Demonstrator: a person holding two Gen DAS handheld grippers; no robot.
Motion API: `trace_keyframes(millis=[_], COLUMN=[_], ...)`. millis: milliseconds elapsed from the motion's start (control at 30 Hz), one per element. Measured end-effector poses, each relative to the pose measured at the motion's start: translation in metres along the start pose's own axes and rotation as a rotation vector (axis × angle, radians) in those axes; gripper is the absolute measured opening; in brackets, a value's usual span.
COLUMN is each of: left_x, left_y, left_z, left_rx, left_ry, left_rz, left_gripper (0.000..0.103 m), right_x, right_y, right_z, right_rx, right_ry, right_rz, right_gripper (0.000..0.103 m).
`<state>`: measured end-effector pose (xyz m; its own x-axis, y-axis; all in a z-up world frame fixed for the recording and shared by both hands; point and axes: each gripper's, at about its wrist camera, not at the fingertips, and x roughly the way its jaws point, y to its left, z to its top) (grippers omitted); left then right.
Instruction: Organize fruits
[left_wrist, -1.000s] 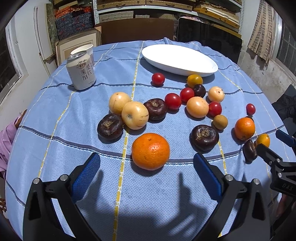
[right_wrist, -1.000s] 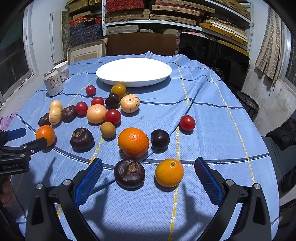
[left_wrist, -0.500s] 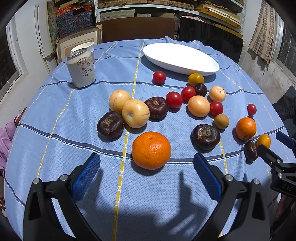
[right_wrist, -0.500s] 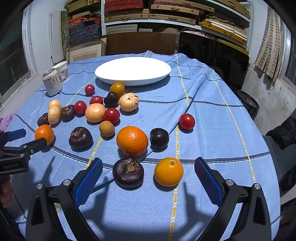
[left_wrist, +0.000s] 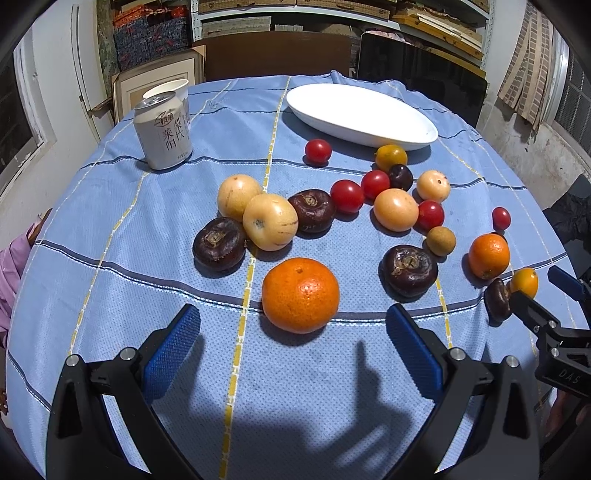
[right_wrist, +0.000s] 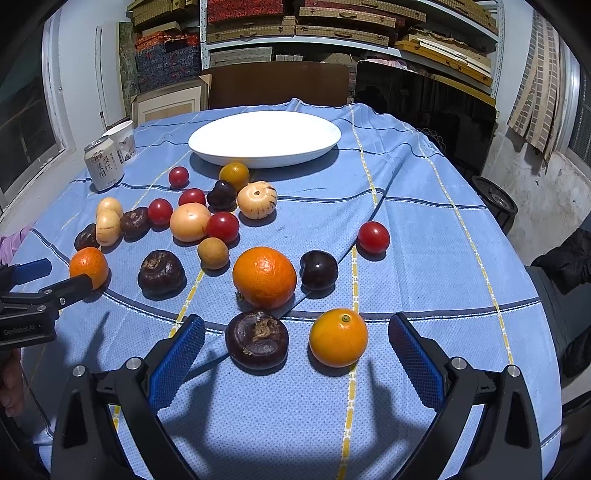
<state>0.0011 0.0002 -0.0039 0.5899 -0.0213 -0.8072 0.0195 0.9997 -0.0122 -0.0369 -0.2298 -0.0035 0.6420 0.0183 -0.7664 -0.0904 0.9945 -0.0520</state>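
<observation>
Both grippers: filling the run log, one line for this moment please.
left gripper open, behind orange | right gripper open | plate empty

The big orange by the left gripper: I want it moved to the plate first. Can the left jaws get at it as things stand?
Probably yes. The left gripper is open, the big orange sits just ahead between its jaws, and no neighbouring fruit touches it.
</observation>
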Motion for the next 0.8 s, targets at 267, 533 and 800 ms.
trace_keyframes(millis=[267, 533, 800], left_x=[0.000, 0.001, 0.013], left_y=[0.000, -0.001, -0.004], left_z=[-0.001, 0.000, -0.003], left_rx=[-0.001, 0.000, 0.017], left_ry=[0.003, 0.002, 0.035], left_rz=[-0.001, 0.001, -0.047], left_gripper=[0.099, 0.099, 0.067], right_x=[0.001, 0.002, 0.004], right_y=[0.000, 0.000, -0.003], right_z=[0.000, -0.001, -0.003], right_rx=[0.003, 0.004, 0.015], right_ry=[0.004, 0.006, 0.011], right_rz=[0.000, 0.000, -0.003], right_gripper=[0.100, 0.100, 0.100])
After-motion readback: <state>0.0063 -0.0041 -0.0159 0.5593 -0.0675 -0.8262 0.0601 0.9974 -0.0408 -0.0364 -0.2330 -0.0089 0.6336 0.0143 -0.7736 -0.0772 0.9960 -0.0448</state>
